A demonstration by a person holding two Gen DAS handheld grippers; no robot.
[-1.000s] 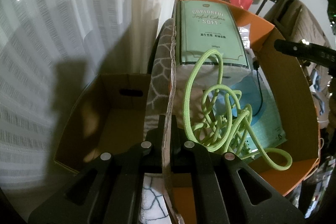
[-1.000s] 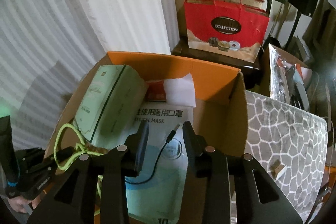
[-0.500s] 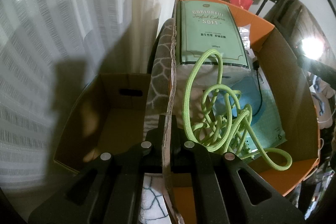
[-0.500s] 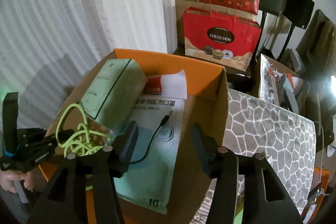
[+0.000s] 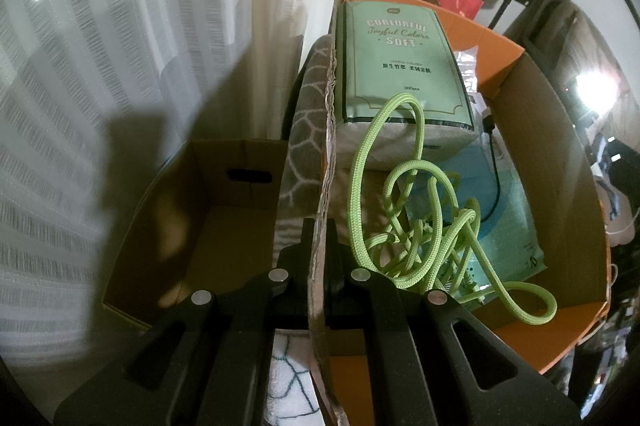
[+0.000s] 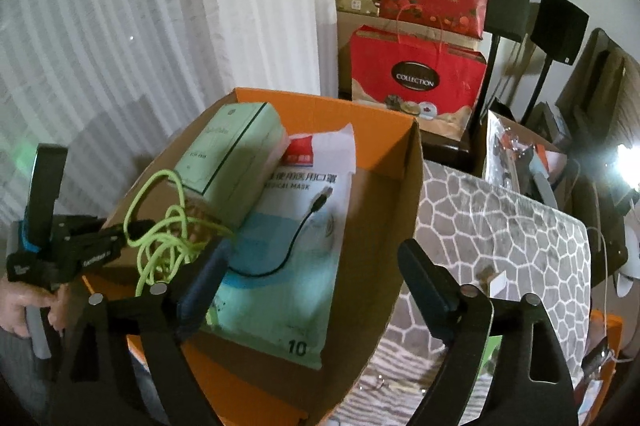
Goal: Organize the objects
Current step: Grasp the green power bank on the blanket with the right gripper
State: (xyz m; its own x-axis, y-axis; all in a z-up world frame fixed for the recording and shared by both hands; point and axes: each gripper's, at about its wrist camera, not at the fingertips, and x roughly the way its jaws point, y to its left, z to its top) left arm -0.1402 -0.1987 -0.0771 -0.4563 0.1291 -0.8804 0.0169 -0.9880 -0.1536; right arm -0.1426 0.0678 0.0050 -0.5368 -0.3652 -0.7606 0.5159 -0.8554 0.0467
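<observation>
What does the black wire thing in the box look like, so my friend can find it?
Look inside the orange-edged cardboard box. On the pale blue face-mask packet beside the mint-green tissue pack lies a thin black cable with a small metal plug. The only other cord is the bright green rope, thicker and tangled.

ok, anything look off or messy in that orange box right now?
Yes. The green cord is a loose tangle, one loop spilling over the orange box edge, another draped up the green tissue pack. A black USB cable lies loose across the mask pack. The left hand-held gripper pinches the box wall.
</observation>
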